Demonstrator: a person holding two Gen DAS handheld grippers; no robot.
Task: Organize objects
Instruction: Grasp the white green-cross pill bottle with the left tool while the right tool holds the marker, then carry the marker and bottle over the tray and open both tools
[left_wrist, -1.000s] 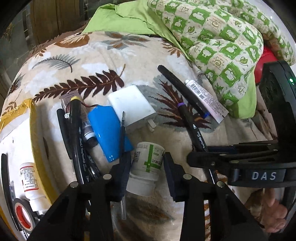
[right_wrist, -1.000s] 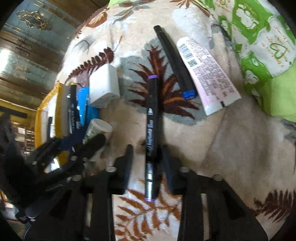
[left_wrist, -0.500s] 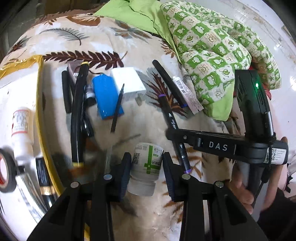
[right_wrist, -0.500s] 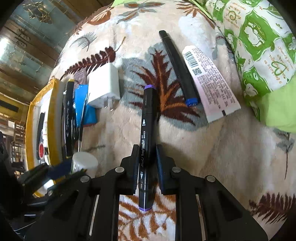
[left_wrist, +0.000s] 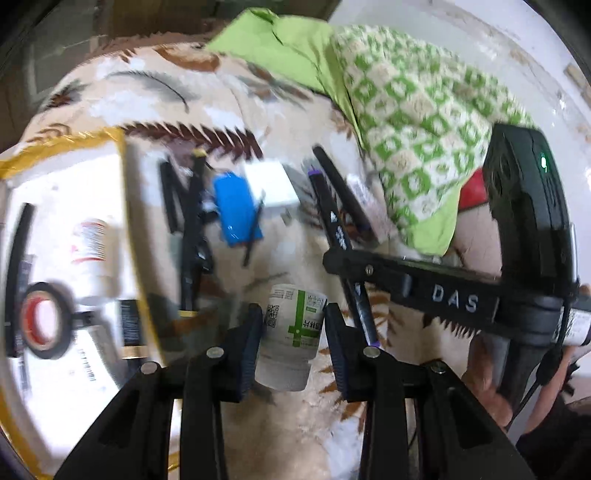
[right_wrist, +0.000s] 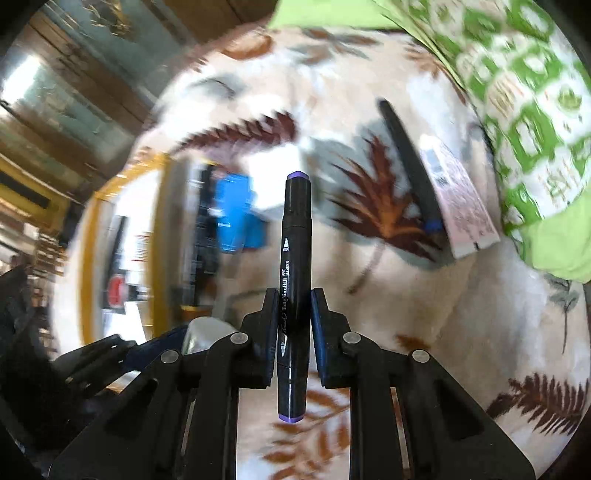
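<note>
Left tongs (left_wrist: 293, 332) clamp the white bottle (left_wrist: 291, 332); right tongs (right_wrist: 293, 332), jaws just closed, pinch the purple-capped marker (right_wrist: 294, 280). Both now hang clear above the leaf-print blanket (right_wrist: 461, 314), lifted since earlier. Yellow-rimmed tray (left_wrist: 122, 206) beside holds a tape roll (left_wrist: 40, 319) and another bottle (left_wrist: 90, 240).

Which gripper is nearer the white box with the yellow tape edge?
Left. The left gripper, shut on the white bottle, is right beside the box. The right gripper, shut on the purple marker, sits farther out, beyond the left one.
</note>
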